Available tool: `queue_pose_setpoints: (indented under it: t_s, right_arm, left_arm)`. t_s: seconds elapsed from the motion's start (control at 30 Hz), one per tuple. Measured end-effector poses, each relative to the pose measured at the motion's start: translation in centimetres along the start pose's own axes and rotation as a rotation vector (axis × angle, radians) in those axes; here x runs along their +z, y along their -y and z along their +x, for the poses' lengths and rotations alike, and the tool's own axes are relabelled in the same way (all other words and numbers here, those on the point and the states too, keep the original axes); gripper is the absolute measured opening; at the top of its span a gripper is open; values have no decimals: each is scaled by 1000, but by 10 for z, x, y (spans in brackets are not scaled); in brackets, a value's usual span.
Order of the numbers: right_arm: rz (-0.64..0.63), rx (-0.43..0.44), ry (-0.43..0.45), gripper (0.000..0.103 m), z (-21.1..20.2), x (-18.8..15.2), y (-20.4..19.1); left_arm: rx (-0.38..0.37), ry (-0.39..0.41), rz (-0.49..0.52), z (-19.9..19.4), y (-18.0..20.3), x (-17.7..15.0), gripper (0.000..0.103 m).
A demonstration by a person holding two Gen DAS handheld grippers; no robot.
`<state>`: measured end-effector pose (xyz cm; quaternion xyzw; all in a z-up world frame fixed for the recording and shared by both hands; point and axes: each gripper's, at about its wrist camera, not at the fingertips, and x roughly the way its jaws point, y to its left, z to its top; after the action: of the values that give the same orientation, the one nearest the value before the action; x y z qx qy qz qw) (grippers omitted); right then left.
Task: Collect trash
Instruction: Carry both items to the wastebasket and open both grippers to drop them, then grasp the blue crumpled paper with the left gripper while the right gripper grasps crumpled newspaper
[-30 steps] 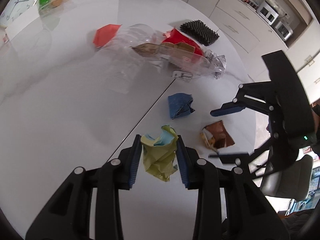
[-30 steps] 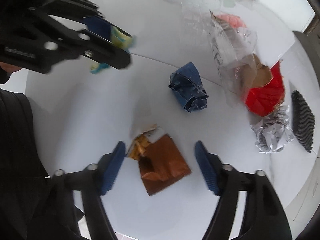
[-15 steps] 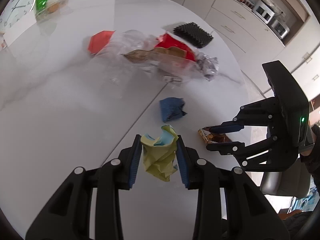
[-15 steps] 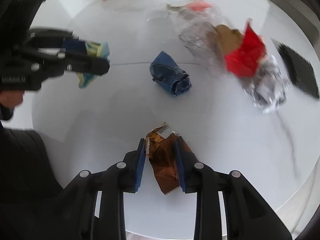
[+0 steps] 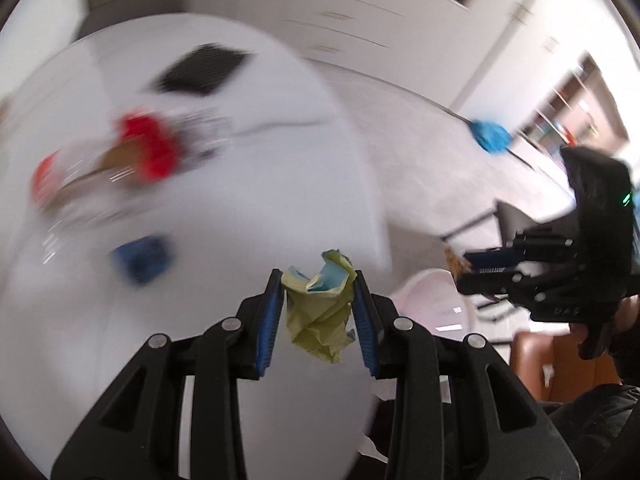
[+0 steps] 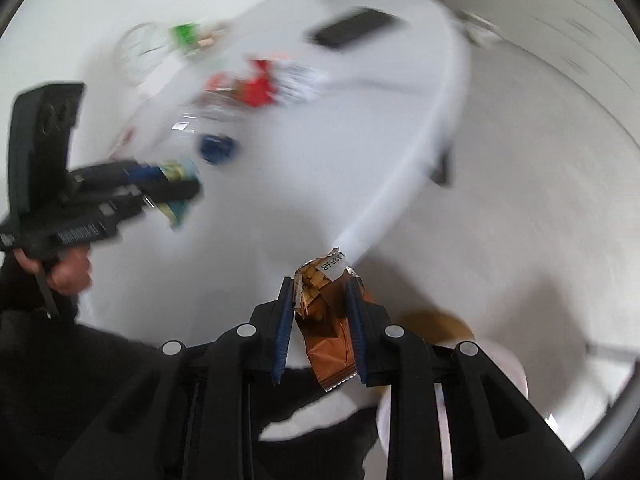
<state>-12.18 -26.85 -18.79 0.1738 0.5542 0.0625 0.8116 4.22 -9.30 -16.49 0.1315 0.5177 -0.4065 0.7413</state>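
Half a second ago both tongs hung over the middle of the bench; now both views are smeared with motion and the bench edge has swung into frame. The left tongs (image 5: 318, 284) are closed on the crumpled yellow-green paper wad (image 5: 320, 312), low centre in the left view, as before. The right tongs (image 6: 320, 286) are clamped on the brown snack wrapper (image 6: 326, 316), now lifted beyond the bench (image 6: 304, 184) edge, with floor behind. Only the right view shows a pale round bin rim (image 6: 508, 364) at lower right, under the tongs. Farther off, blurred, the blue crumpled scrap (image 5: 140, 258) lies mid-left on the bench, then the red wrapper (image 5: 150, 148) among clear plastic, and the black ribbed pad (image 5: 200, 68) at the upper left.
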Motion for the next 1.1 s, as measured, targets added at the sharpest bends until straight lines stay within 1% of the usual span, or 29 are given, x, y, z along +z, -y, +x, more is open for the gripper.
queue_pose_setpoints:
  t_s: [0.03, 0.07, 0.13, 0.23, 0.27, 0.3, 0.33, 0.37, 0.4, 0.43, 0.5, 0.6, 0.63, 0.67, 0.7, 0.73, 0.77, 0.8, 0.87, 1.0, 1.1]
  right_arm:
    - [40, -32, -11, 26, -3, -16, 14]
    - [66, -55, -20, 26, -1, -23, 25]
    - [140, -96, -36, 26, 0, -54, 47]
    - [215, -167, -72, 31, 12, -87, 72]
    - [230, -177, -76, 33, 11, -92, 79]
    - [256, -183, -83, 42, 14, -99, 87]
    - [276, -187, -85, 49, 19, -102, 88]
    - [301, -201, -81, 63, 15, -108, 94]
    - [313, -213, -73, 71, 12, -111, 96]
    - [325, -223, -60, 74, 7, -112, 98]
    - [357, -248, -30, 86, -5, -125, 104]
    - [397, -283, -2, 91, -24, -136, 114]
    - [405, -291, 4, 92, -30, -140, 117]
    - [410, -300, 10, 93, -36, -141, 119]
    - [413, -305, 18, 93, -43, -143, 120]
    - [413, -309, 27, 93, -49, -146, 122]
    - [412, -313, 35, 93, -53, -147, 123]
    - [411, -316, 41, 94, -55, -146, 122]
    - [406, -322, 57, 95, -62, -147, 122]
    - [399, -332, 82, 95, -78, -147, 123]
    - [393, -342, 108, 95, -84, -141, 120]
  left_arm:
    - [-26, -8, 42, 6, 17, 5, 34]
    - [-44, -14, 72, 10, 29, 8, 34]
    - [-90, -34, 150, 20, 61, 15, 34]
    - [-151, -73, 247, 36, 102, 20, 34]
    - [-167, -88, 272, 41, 113, 22, 34]
    - [-185, -109, 304, 48, 129, 22, 34]
    - [-197, -122, 325, 54, 139, 22, 34]
    - [-213, -138, 350, 59, 151, 22, 34]
    - [-222, -149, 367, 62, 160, 20, 34]
    - [-235, -166, 395, 67, 174, 19, 34]
    - [-245, -190, 443, 76, 195, 15, 34]
    - [-261, -231, 475, 87, 218, 9, 35]
    - [-270, -252, 474, 93, 226, 8, 41]
    - [-274, -265, 471, 96, 231, 6, 52]
    - [-277, -272, 468, 98, 236, 6, 59]
    - [-279, -273, 466, 99, 241, 4, 71]
    - [-281, -265, 471, 97, 246, 2, 77]
    - [-280, -256, 481, 96, 251, 1, 80]
    - [-256, -235, 502, 90, 255, -1, 92]
    - [-221, -215, 497, 82, 258, 1, 94]
    - [-158, -175, 471, 75, 252, 8, 95]
